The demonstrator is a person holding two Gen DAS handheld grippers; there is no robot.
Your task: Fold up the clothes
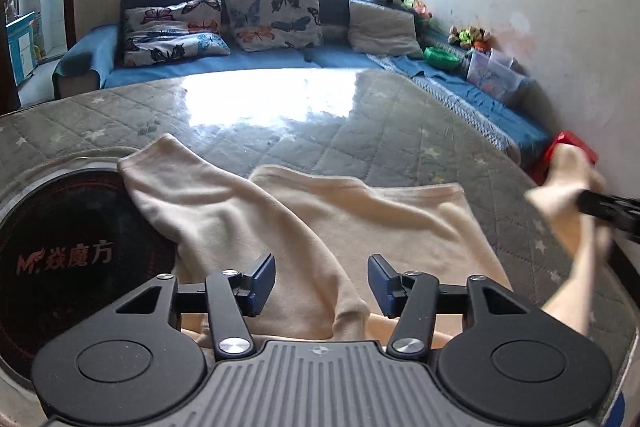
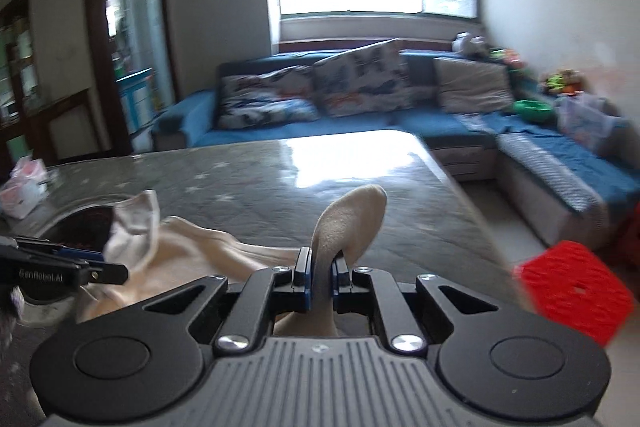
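At the lower left of my left wrist view a round black cooktop [image 1: 68,247] is set into the quilted grey table [image 1: 360,115], and one sleeve of the cream garment [image 1: 304,227] droops over its edge. The garment lies spread across the middle of the frame, directly ahead of my left gripper [image 1: 322,281], whose jaws stand apart with nothing pinched between them, hovering over the cloth. At the right edge I see my right gripper [image 1: 588,205] lifted, a blurred sleeve hanging from it. In my right wrist view that gripper [image 2: 322,273] sits clamped on the cream sleeve [image 2: 348,223], which pokes up past the pads at centre frame. A red crate [image 2: 572,291] blurs at lower right.
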